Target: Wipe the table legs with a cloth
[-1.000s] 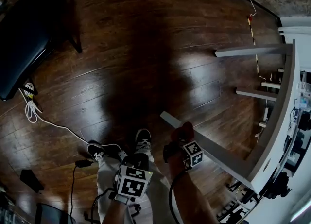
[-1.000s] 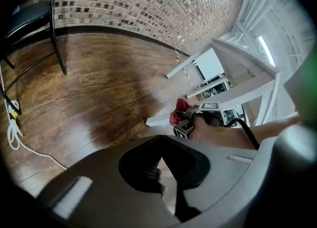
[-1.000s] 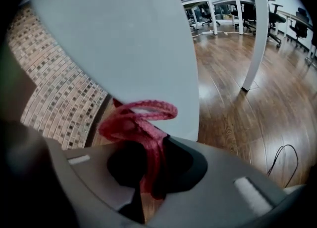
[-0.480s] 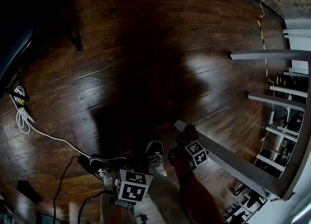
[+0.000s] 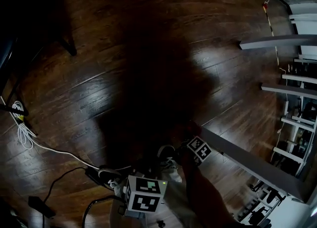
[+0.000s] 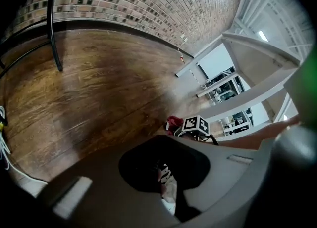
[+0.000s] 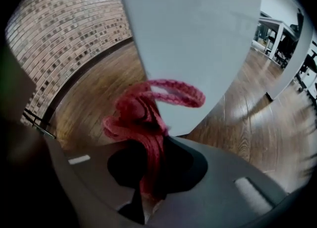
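Observation:
A pale grey table leg (image 5: 247,162) slants from the floor up to the lower right. My right gripper (image 7: 153,172) is shut on a red knitted cloth (image 7: 141,118), which it presses against that leg (image 7: 198,39). In the head view its marker cube (image 5: 199,149) sits at the leg's lower end, where the cloth is lost in shadow. The left gripper (image 6: 166,172) hangs low in front of the person, shut on nothing, its cube (image 5: 145,195) apart from the leg. The left gripper view also catches the red cloth (image 6: 173,122) beside the right cube (image 6: 195,123).
Dark wood floor (image 5: 124,73) all round. More grey table legs (image 5: 277,41) and gear under the table stand at the right. A white cable (image 5: 22,133) and black leads lie at the left. A dark furniture leg (image 5: 67,44) is at the upper left. Shoes (image 5: 168,162) sit below.
The right gripper has slid the cloth down the leg towards its floor end. The head view has swung left, and the left gripper has stayed low by the body.

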`<state>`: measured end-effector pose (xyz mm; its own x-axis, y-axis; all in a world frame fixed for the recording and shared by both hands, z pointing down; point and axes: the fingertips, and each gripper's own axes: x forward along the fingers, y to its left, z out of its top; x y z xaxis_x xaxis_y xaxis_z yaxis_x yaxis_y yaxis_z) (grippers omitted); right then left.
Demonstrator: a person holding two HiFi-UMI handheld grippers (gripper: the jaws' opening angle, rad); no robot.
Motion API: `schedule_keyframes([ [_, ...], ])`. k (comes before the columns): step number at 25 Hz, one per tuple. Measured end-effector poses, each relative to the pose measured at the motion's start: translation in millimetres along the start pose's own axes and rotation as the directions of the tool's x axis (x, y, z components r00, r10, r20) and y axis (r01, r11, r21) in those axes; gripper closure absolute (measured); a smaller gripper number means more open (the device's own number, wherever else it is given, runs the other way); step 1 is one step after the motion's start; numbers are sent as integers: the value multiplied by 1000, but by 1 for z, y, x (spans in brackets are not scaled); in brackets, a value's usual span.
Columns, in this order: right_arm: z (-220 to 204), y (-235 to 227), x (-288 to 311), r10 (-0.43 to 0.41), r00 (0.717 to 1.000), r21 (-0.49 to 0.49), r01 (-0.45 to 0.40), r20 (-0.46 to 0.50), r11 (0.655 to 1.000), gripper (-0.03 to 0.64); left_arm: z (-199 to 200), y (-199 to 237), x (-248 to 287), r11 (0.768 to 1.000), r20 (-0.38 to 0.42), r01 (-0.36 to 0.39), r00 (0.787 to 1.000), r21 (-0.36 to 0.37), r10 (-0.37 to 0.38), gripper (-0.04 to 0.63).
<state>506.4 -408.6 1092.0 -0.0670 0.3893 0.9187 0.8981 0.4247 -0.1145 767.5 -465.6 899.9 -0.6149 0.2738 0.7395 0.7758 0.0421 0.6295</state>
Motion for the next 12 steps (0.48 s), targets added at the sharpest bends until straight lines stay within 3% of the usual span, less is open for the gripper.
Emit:
schedule_keyframes([
  [7, -57, -22, 22, -21, 985, -20, 18, -169, 1000, 563, -3, -16, 20, 999, -54, 8, 999, 46, -5, 594],
  [9, -66, -36, 20, -42, 985, 20, 46, -168, 999, 563, -6, -21, 25, 998, -73, 6, 997, 65, -2, 594],
  [12, -46, -53, 10, -56, 994, 77, 63, -90, 995, 563, -9, -31, 29, 996, -88, -1, 996, 90, 9, 594],
])
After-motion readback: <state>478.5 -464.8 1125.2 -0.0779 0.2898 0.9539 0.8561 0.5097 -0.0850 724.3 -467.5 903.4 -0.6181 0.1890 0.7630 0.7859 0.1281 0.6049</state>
